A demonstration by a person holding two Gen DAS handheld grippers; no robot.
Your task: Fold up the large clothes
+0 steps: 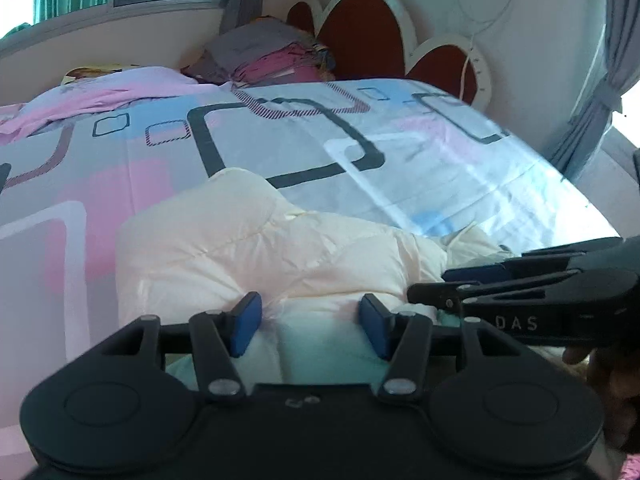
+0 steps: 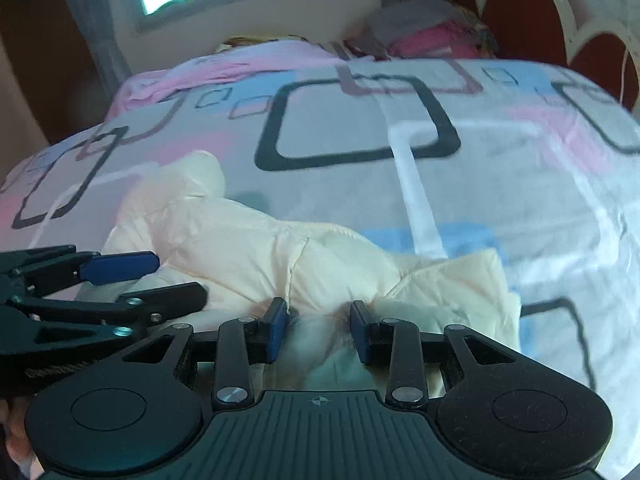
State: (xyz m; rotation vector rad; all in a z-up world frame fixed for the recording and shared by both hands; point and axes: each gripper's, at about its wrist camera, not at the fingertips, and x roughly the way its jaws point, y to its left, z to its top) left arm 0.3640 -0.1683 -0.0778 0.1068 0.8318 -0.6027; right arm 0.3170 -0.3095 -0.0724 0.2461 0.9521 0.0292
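While the cream padded jacket [image 1: 256, 240] lies bunched in the lower middle of both views on the patterned bed sheet [image 1: 360, 152], both grippers work side by side at its near edge. At the lower left of the left wrist view, the left gripper [image 1: 310, 328] has its blue pads set around a puffed fold of the jacket; fabric fills the gap between the jaws, and they look clenched on it, though the grip seems loose and I cannot be sure the pads press hard. To the right in that view the right gripper [image 1: 452, 284] reaches in from the frame edge, just beside the left one. In its own view, the right gripper [image 2: 320, 332] likewise has its jaws closed on a gathered ridge of jacket fabric, with the left gripper [image 2: 160, 280] at the lower left. Holding the hem at two neighbouring points probably serves to carry one edge evenly over the garment for a fold. At the upper right, a stack of folded clothes [image 1: 272, 56] sits near the red headboard [image 1: 360, 36].
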